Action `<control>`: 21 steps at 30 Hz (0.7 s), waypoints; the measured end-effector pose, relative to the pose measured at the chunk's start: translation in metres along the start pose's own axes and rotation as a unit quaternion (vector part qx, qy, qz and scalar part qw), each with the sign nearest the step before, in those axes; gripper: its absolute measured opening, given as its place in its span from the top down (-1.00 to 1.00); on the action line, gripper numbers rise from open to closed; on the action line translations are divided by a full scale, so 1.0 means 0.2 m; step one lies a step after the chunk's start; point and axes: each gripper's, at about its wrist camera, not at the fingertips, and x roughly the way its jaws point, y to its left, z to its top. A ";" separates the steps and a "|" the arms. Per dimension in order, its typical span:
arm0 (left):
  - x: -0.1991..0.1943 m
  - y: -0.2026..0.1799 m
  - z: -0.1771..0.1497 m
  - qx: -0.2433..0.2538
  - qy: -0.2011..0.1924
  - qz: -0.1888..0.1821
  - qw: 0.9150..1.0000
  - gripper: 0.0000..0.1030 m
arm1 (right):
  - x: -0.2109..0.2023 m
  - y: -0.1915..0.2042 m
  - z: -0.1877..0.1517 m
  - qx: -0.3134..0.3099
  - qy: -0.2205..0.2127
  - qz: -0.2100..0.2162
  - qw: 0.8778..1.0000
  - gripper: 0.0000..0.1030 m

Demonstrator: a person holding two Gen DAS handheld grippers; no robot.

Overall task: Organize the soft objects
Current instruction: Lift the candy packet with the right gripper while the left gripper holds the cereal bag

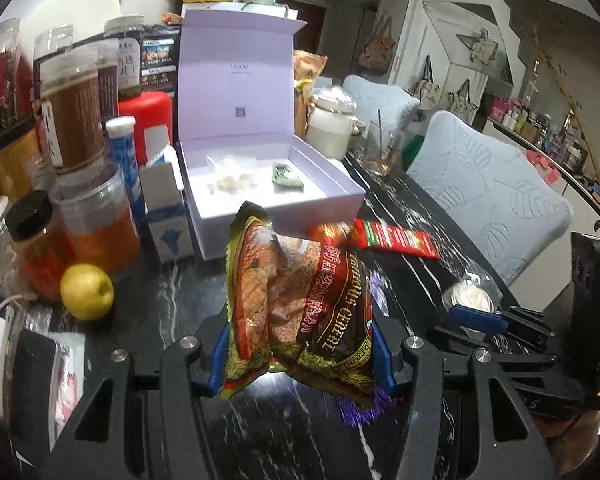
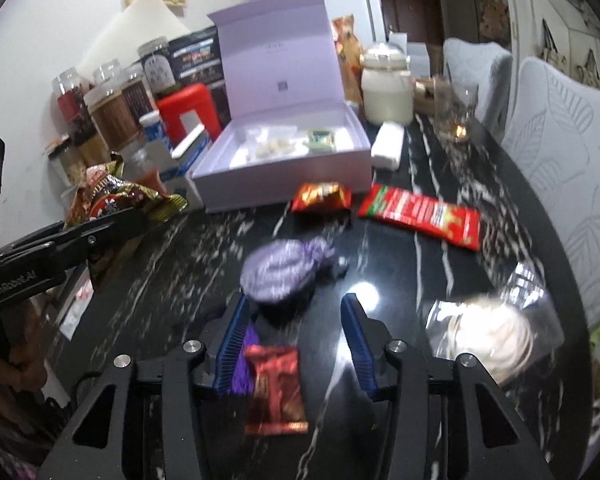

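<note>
My left gripper (image 1: pixel 300 344) is shut on a brown and gold cereal bag (image 1: pixel 300 296), held up off the black marble table (image 1: pixel 172 304). The same bag (image 2: pixel 112 196) shows at the left of the right wrist view. My right gripper (image 2: pixel 293 308) is open low over the table. A small dark red snack packet (image 2: pixel 274 392) lies between its fingers, close to the left pad, and is not pressed. A purple wrapped bundle (image 2: pixel 284 272) sits just past the fingertips. The open lilac box (image 2: pixel 284 184) holds pale sweets and a green packet.
A long red packet (image 2: pixel 420 216) and a small orange packet (image 2: pixel 320 196) lie in front of the box. A silver-wrapped round cake (image 2: pixel 492 336) is at the right. Jars, a yellow fruit (image 1: pixel 86 296) and cartons crowd the left. Padded chairs (image 1: pixel 480 192) line the right edge.
</note>
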 end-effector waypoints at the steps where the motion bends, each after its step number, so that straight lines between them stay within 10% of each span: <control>1: 0.00 0.00 -0.01 0.000 0.003 -0.002 1.000 -0.07 | 0.01 0.00 -0.02 0.001 0.007 0.001 1.000 0.08; 21: 0.02 0.00 -0.17 -0.010 0.050 -0.011 0.999 -0.07 | 0.17 0.12 -0.24 -0.055 0.053 -0.042 0.996 0.08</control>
